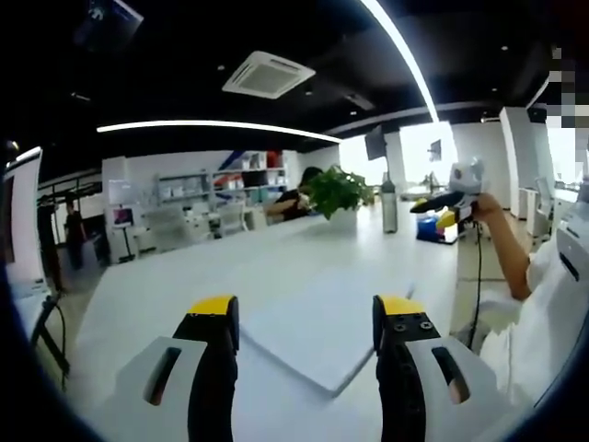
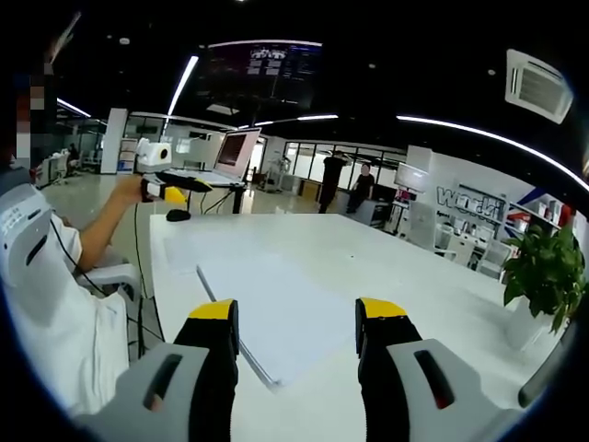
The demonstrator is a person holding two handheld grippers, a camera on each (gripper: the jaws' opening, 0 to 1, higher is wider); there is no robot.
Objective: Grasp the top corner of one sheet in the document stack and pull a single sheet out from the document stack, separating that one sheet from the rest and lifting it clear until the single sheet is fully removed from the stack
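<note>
The large white tabletop (image 1: 184, 276) (image 2: 386, 258) carries a flat white stack of paper sheets (image 1: 322, 331) (image 2: 276, 313), lying squared up and low on its surface. In the left gripper view, the stack lies just ahead of the left hand-held gripper (image 1: 308, 322), between and beyond its two yellow-tipped jaws, with one corner pointing toward the camera. The jaws stand apart with nothing between them, clear of the paper. In the right gripper view, the right hand-held gripper (image 2: 294, 322) likewise hangs with its jaws spread and empty; the stack extends forward between them, its near edge beside the left jaw. A green potted plant (image 1: 338, 193) (image 2: 543, 272) stands at the far part of the tabletop, well apart from the stack.
</note>
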